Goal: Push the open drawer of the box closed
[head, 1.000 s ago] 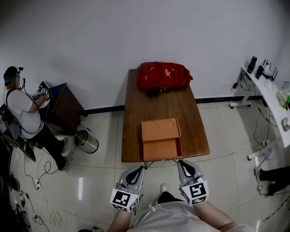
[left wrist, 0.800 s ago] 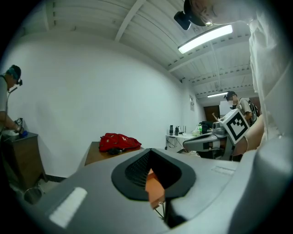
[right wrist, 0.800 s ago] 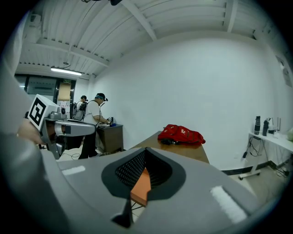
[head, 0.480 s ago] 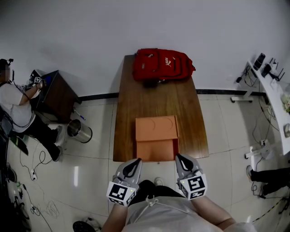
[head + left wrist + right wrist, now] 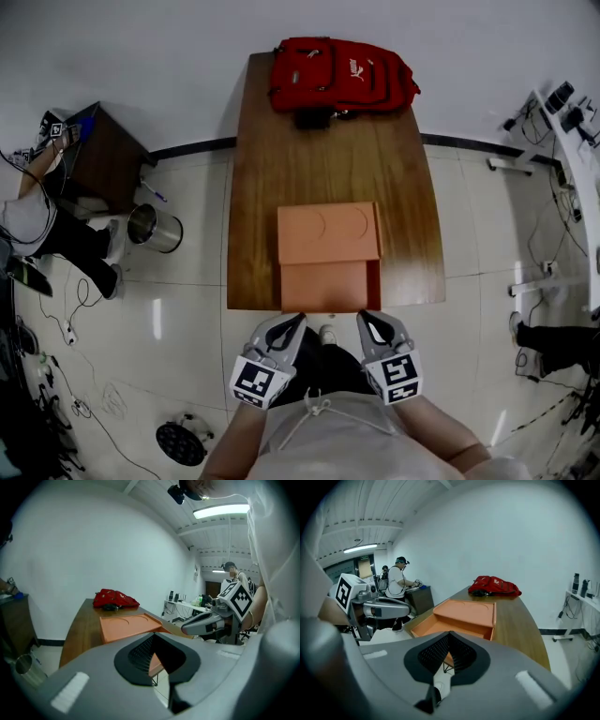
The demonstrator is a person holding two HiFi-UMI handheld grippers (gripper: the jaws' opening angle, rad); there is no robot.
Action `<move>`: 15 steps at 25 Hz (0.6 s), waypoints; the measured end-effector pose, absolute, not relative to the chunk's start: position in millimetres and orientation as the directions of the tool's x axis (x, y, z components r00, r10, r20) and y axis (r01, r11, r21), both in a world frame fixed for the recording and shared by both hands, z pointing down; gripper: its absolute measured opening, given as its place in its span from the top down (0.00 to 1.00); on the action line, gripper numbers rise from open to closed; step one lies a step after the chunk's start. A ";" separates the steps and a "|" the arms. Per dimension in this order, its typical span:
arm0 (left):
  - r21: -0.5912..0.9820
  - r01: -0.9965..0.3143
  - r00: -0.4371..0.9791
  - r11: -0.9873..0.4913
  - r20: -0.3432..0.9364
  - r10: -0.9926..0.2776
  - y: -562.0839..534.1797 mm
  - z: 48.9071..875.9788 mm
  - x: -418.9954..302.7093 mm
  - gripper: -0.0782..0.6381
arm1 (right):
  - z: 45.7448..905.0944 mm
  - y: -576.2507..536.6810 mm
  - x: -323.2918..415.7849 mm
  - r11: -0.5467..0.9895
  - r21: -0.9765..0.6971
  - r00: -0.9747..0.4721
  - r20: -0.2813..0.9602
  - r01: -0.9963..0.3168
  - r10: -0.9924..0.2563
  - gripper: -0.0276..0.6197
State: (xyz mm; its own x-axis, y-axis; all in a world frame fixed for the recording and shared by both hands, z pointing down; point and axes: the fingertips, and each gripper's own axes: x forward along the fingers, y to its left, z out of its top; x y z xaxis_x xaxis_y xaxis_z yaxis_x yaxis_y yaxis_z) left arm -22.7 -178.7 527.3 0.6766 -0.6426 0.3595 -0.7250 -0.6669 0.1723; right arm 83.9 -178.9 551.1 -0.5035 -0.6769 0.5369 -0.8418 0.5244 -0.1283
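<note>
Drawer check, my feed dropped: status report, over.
Left gripper and right gripper shut, empty, close to the drawer front. Drawer open, out of the orange box. Nothing between; red backpack at table's far end.

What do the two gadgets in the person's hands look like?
The left gripper and right gripper are grey moulded shells with black ribbed fingers, each carrying a white cube printed with black square markers. The person wears a pale top.
</note>
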 end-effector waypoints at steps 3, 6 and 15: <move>0.224 -0.711 0.689 -0.666 0.413 -0.596 -170.3 556.0 -15.0 0.88 | 575.0 -170.1 73.1 0.551 -0.137 -0.515 0.587 -0.823 -0.625 0.95; 0.256 -0.698 0.698 -0.669 0.450 -0.557 -163.7 578.1 -8.9 0.88 | 597.5 -163.9 66.3 0.561 -0.167 -0.528 0.624 -0.811 -0.576 0.95; 0.317 -0.720 0.678 -0.617 0.511 -0.529 -161.0 630.0 -11.0 0.88 | 630.2 -162.3 69.9 0.515 -0.240 -0.527 0.663 -0.823 -0.532 0.95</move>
State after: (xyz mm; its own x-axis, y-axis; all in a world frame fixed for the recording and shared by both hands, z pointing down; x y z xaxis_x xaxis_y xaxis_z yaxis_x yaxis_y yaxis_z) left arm -11.0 -161.0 630.0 0.6779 -0.5289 0.5106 -0.7202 -0.6169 0.3172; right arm 69.9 -162.3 630.2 -0.5266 -0.5318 0.6632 -0.8228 0.5150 -0.2403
